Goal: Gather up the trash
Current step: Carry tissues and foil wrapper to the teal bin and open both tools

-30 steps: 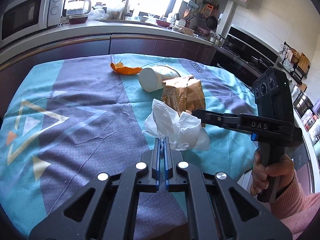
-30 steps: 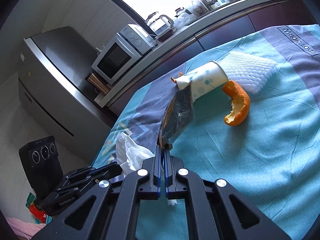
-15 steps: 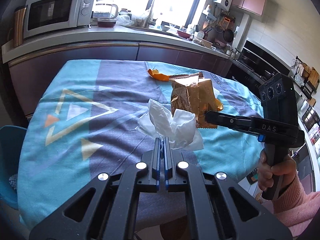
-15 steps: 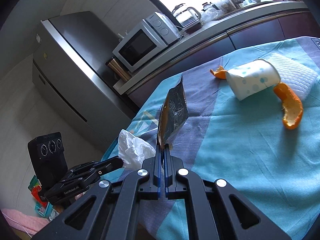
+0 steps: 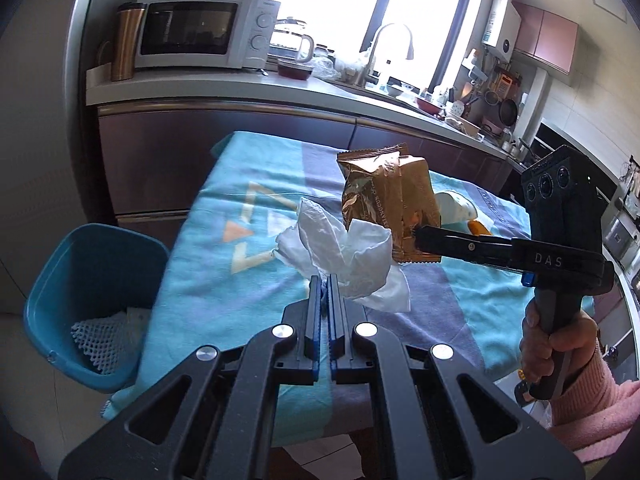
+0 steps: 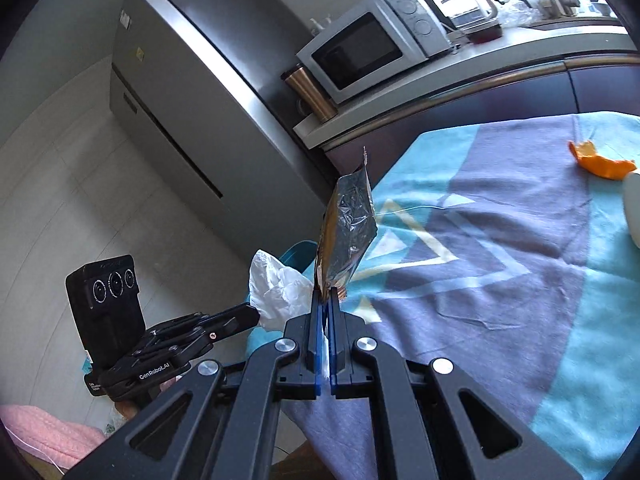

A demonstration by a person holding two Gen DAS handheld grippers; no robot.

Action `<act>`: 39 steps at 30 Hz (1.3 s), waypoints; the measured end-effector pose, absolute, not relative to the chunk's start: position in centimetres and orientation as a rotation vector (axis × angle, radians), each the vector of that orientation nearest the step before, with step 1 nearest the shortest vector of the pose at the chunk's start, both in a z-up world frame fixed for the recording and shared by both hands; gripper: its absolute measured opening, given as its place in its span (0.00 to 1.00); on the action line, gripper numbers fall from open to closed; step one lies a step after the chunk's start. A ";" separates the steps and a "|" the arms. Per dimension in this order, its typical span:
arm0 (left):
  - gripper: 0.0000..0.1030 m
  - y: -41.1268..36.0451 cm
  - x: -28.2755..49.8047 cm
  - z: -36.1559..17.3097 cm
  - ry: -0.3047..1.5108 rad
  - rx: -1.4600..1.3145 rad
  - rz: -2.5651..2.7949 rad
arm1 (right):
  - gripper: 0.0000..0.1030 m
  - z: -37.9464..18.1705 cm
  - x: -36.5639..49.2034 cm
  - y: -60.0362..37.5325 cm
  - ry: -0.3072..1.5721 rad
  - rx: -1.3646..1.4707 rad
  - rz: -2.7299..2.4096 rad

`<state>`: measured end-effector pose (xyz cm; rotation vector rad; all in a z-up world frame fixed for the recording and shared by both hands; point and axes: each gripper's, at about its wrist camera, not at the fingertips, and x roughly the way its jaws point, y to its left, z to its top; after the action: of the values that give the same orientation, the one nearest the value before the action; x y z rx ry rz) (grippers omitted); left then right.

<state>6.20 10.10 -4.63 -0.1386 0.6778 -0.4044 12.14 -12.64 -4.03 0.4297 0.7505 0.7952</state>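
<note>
My left gripper (image 5: 324, 280) is shut on a crumpled white tissue (image 5: 340, 256), held in the air over the table's left part. My right gripper (image 6: 326, 296) is shut on the bottom edge of a gold foil snack wrapper (image 6: 346, 236), which stands upright above its fingers. In the left wrist view the wrapper (image 5: 390, 208) hangs just right of the tissue, pinched by the right gripper (image 5: 418, 240). The right wrist view shows the tissue (image 6: 278, 284) and the left gripper (image 6: 252, 310) to the left. A blue trash bin (image 5: 92, 296) stands on the floor left of the table.
The table wears a teal and purple cloth (image 6: 500, 260). An orange peel (image 6: 600, 160) and a white paper cup (image 5: 456, 208) lie on it. White foam netting (image 5: 104, 340) lies inside the bin. A fridge (image 6: 192, 100), a counter and a microwave (image 5: 192, 36) stand behind.
Both grippers have swung left with the tissue and wrapper, lifting slightly. The blue bin has come into the left wrist view; the cup and peel have slid to the right.
</note>
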 end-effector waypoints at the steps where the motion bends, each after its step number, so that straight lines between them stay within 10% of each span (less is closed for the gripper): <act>1: 0.03 11.0 6.1 -4.5 0.673 -0.143 -0.387 | 0.02 -3.9 12.5 -11.8 0.755 0.423 0.816; 39: 0.03 28.0 11.5 -10.8 0.779 -0.213 0.060 | 0.03 -9.1 21.5 10.7 1.126 0.183 0.969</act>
<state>11.50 27.95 -10.79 -0.2126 0.7788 0.0602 21.49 10.71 -9.11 0.1832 1.1263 0.9689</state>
